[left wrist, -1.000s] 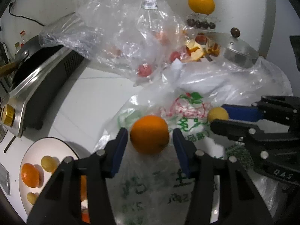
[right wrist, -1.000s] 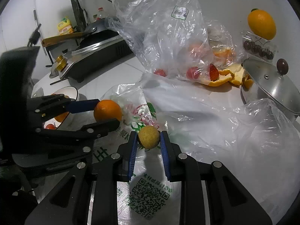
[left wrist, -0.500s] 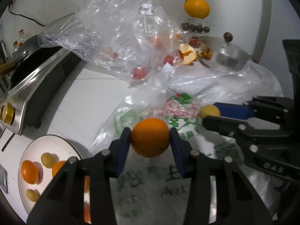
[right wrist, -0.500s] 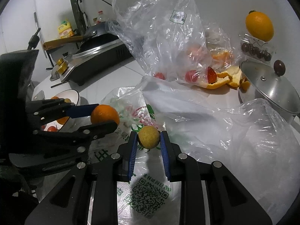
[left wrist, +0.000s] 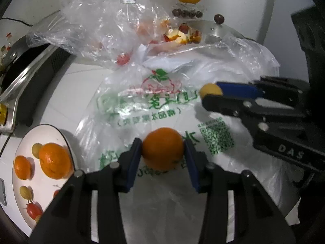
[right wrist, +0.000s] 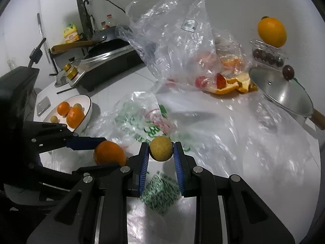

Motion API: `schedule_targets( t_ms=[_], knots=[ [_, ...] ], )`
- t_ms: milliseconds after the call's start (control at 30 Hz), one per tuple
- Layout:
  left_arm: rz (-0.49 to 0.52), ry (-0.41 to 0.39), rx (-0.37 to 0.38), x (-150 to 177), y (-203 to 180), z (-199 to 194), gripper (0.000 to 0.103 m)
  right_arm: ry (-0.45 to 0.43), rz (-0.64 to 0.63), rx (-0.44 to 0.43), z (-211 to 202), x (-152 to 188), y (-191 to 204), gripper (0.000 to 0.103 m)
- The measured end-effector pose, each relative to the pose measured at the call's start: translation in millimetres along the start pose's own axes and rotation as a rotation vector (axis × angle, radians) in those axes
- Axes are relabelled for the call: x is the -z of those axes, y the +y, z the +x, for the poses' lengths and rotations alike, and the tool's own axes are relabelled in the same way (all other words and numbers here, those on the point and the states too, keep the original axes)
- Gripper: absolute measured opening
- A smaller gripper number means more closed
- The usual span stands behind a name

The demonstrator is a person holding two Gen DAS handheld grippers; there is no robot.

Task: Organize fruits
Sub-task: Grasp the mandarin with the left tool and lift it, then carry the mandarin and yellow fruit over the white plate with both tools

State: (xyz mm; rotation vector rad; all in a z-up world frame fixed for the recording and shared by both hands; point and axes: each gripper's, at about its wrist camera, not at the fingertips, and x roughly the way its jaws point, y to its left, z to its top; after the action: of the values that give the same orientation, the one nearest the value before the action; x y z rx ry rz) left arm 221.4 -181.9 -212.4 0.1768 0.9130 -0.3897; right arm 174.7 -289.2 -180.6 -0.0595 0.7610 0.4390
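Note:
My left gripper (left wrist: 163,152) is shut on an orange (left wrist: 163,150), held above the printed plastic bag (left wrist: 150,101). In the right wrist view the same orange (right wrist: 109,155) shows at the left between the left gripper's fingers. My right gripper (right wrist: 160,152) is shut on a small yellow fruit (right wrist: 161,150); that yellow fruit (left wrist: 210,90) shows in the left wrist view at the right. A white bowl (left wrist: 22,207) at the lower left holds oranges (left wrist: 53,160), small yellow fruits and red ones. That bowl (right wrist: 88,106) lies left of both grippers.
A clear bag (right wrist: 176,46) with red fruit and peel stands behind. A steel pot lid (right wrist: 282,89) lies at the right, with a big orange (right wrist: 272,32) on a box of dark fruit. A stove with a pan (right wrist: 107,55) stands at the back left.
The left gripper's jaws closed onto the orange, then drew it back toward the bowl, which shows more fully. The right gripper with the yellow fruit pulled back a little.

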Motion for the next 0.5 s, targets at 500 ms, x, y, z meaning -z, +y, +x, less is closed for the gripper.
schedule_targets(
  t_ms=[500],
  knots=[
    [0.025, -0.066, -0.085, -4.8, -4.0, 1.9, 0.062, 0.007, 0.008, 0.013, -6.0, 6.4, -2.6, 0.026]
  ],
)
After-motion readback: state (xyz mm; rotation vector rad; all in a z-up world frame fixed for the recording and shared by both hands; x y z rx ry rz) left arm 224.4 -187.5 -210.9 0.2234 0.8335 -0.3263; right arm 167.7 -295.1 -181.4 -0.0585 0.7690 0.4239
